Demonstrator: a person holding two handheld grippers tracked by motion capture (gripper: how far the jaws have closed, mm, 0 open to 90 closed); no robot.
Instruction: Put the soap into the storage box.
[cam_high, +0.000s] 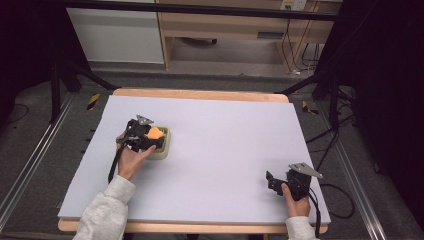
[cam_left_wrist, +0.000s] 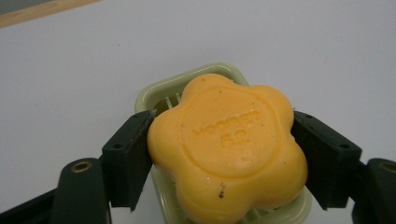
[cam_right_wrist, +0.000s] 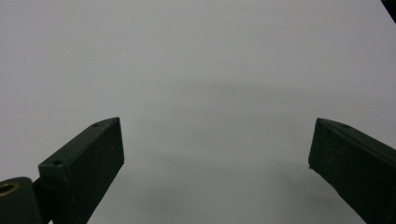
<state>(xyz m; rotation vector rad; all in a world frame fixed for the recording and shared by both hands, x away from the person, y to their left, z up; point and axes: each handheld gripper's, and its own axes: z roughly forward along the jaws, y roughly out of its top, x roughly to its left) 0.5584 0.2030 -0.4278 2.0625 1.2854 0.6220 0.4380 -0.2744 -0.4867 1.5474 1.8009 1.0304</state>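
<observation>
Table (cam_high: 225, 165), wide and covered in a pale lilac sheet, carries little: a pale green soap dish (cam_high: 167, 145) on its left half and a gripper on either side. Soap dish (cam_left_wrist: 161, 91) sits flat on the sheet, its slatted floor visible at the back corner. Over it is the flower-shaped orange soap bar (cam_left_wrist: 228, 148), embossed lettering up, which appears to sit slightly off the dish's centre; I cannot tell whether its underside touches the slats.

The left gripper (cam_high: 145, 136) has its two black jaws pressed against opposite sides of the soap bar (cam_high: 154, 133), so the grasp looks made. Whether the bar is being set in or lifted out cannot be told; either way, the lift or the release is what remains.

The right gripper (cam_high: 278, 183) rests near the table's right front corner, well apart from the dish, jaws spread wide with only bare sheet between them (cam_right_wrist: 217, 154).
</observation>
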